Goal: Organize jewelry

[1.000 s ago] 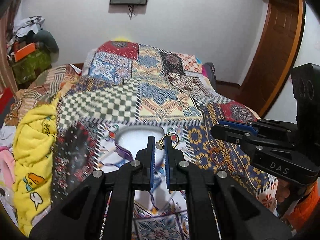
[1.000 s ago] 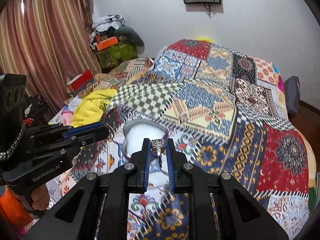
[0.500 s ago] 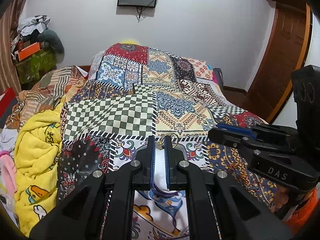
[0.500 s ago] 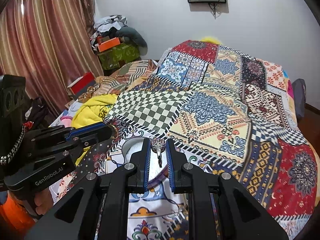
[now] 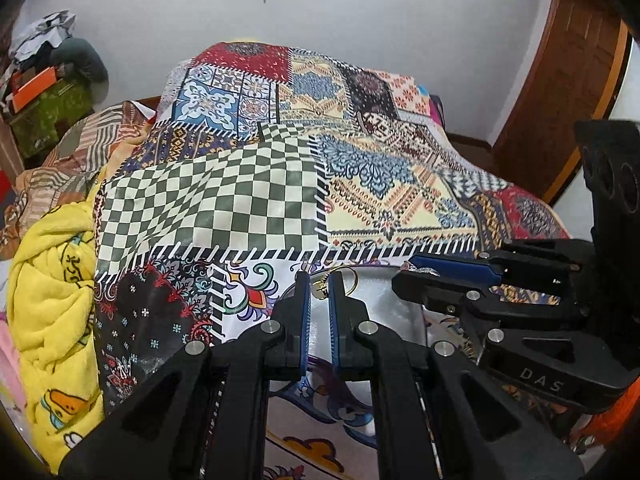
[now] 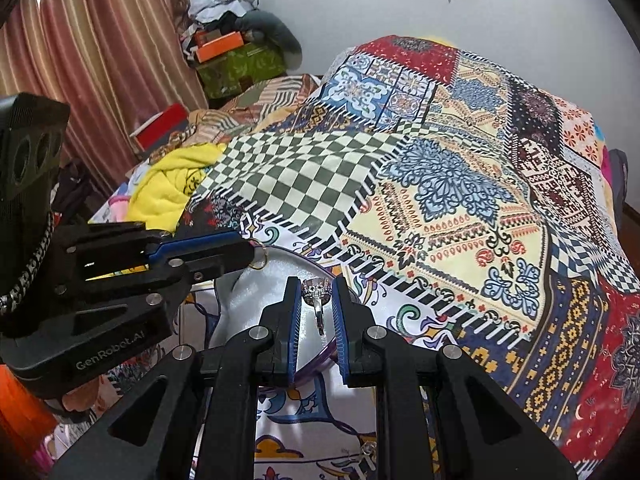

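Left gripper is pinched on a gold ring at its fingertips, the loop sticking out to the right of the tips. Right gripper is clamped on a silver stone-set ring, band hanging down between the blue pads. Both tools hover above a white-lined, purple-rimmed jewelry box on the patchwork bedspread; the left tips are just left of the right gripper's.

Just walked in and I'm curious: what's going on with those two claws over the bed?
A person is sorting jewelry with a claw in each hand. The left claw pinches a gold hoop earring; the right claw pinches a silver ring with a stone cluster. Both hover over a white-lined box on the patchwork bedspread. Nothing is dropped in yet.
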A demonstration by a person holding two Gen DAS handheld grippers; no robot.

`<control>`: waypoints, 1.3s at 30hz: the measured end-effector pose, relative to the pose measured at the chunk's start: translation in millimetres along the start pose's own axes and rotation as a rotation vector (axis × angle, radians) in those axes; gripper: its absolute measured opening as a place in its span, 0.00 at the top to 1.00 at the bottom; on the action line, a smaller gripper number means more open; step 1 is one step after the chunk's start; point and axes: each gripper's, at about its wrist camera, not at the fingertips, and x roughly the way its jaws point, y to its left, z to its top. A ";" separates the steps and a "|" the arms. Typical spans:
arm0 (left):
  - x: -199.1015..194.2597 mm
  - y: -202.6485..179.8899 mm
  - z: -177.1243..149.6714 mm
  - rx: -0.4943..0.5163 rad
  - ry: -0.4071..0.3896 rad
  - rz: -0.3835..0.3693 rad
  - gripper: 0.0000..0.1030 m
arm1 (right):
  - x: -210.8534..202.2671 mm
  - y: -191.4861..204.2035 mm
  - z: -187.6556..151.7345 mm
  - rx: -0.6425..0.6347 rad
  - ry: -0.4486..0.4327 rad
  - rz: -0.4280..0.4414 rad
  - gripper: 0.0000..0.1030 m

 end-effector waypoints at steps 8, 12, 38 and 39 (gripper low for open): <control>12.1 3.6 -1.4 0.015 0.030 0.002 0.93 | 10.6 2.8 -0.5 -0.024 0.027 -0.006 0.86; 12.3 4.5 -1.5 0.018 0.031 0.000 0.93 | 13.3 4.6 -0.1 -0.036 0.034 -0.014 0.86; -26.1 11.1 -0.6 -0.004 -0.017 0.073 0.67 | -14.1 10.0 0.0 -0.054 -0.002 -0.085 0.68; -29.2 10.1 -0.6 -0.004 -0.019 0.076 0.67 | -18.3 9.7 -0.3 -0.051 -0.008 -0.088 0.68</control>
